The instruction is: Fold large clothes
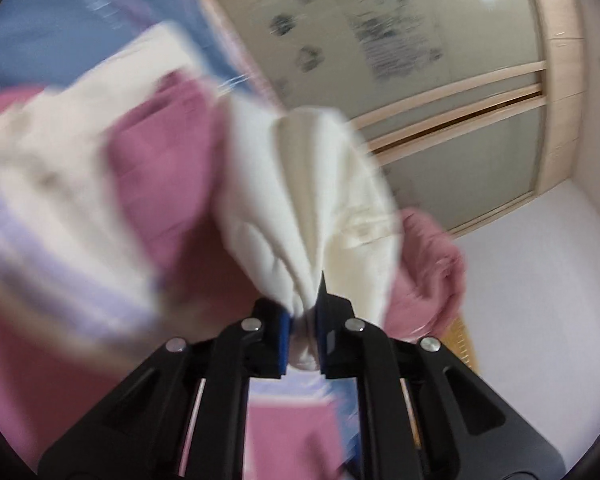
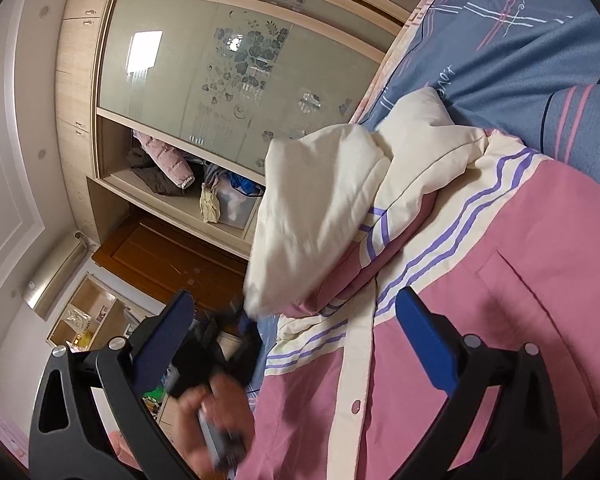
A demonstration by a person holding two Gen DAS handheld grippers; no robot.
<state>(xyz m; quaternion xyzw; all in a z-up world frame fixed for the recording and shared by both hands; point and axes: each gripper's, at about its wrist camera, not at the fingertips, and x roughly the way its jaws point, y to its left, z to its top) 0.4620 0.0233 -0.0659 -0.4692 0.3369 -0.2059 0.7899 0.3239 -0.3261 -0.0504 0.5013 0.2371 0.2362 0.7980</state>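
While the pink-and-cream jacket (image 2: 520, 280) lies spread front-up on the blue bedspread (image 2: 520, 60), one part of it is being carried by the left gripper (image 1: 302, 332). Its blue-padded fingers (image 1: 283, 344) are seen clamped together on a bunched end of cream fabric, judged to be the cream sleeve (image 1: 312, 200), which fans out upward from the pinch. The left wrist view is smeared, so the arm is taken to be in motion; exact fabric edges cannot be read there.

From the right wrist view the same cream sleeve (image 2: 320, 216) is seen lifted off the jacket body and hanging over the chest stripes (image 2: 440, 240), near the bed edge. The grip at the cuff end is judged sensible: holding the extremity lets the whole sleeve be swung across the torso in one pass.

The right gripper (image 2: 296, 332) is held above the button placket (image 2: 356, 380) with its fingers (image 2: 428, 344) wide apart and nothing between them. It is judged to be kept ready either to pin the body flat or to take the hem for the next fold. The person's hand (image 2: 216, 420) on the left tool is visible, blurred, below the sleeve.

Progress is judged early: the body is unfolded, snaps closed, one sleeve mid-fold. A wardrobe (image 2: 220, 72) with frosted floral doors stands beyond the bed.

Risk noted: padded fabric may spring back once released.
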